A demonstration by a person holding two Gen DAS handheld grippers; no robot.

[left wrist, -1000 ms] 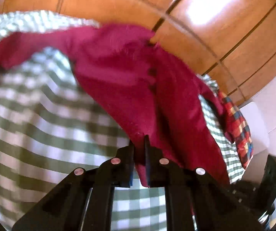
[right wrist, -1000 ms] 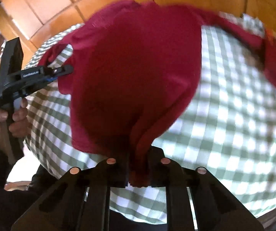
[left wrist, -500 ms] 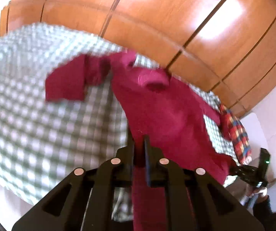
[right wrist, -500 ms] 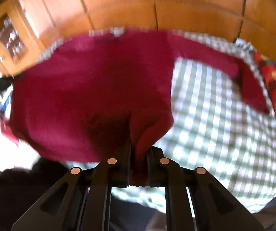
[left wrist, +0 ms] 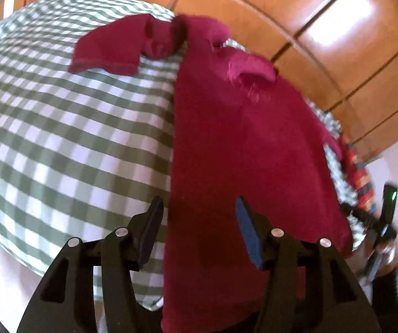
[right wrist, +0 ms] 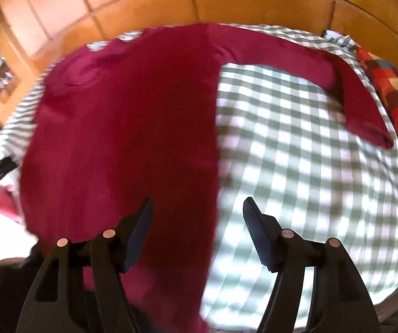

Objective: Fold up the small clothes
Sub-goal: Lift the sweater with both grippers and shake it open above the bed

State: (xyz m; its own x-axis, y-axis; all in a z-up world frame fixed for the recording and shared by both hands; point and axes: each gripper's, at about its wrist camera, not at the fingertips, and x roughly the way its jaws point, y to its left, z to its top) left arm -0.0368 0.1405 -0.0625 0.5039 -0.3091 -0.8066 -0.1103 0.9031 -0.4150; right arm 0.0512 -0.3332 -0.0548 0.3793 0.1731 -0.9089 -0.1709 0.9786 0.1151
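Red shirt [left wrist: 240, 144] lies spread flat on the checked cloth [left wrist: 60, 138], collar toward 12 o'clock in both wrist views. One sleeve [left wrist: 110, 50] lies crumpled at 11 o'clock in the left view; the other sleeve [right wrist: 351, 91] runs out to 2 o'clock in the right view. Left gripper [left wrist: 197, 208]: jaws have just been opening and stand spread, shirt hem below and between them, pads not pressing it. Right gripper [right wrist: 196, 208]: jaws have just been opening, likewise spread over the shirt's edge, gripping nothing. Patchwork fabric [right wrist: 393, 88] lies at 3 o'clock, beside the cloth. Wood panels [right wrist: 226, 0] at 12 o'clock
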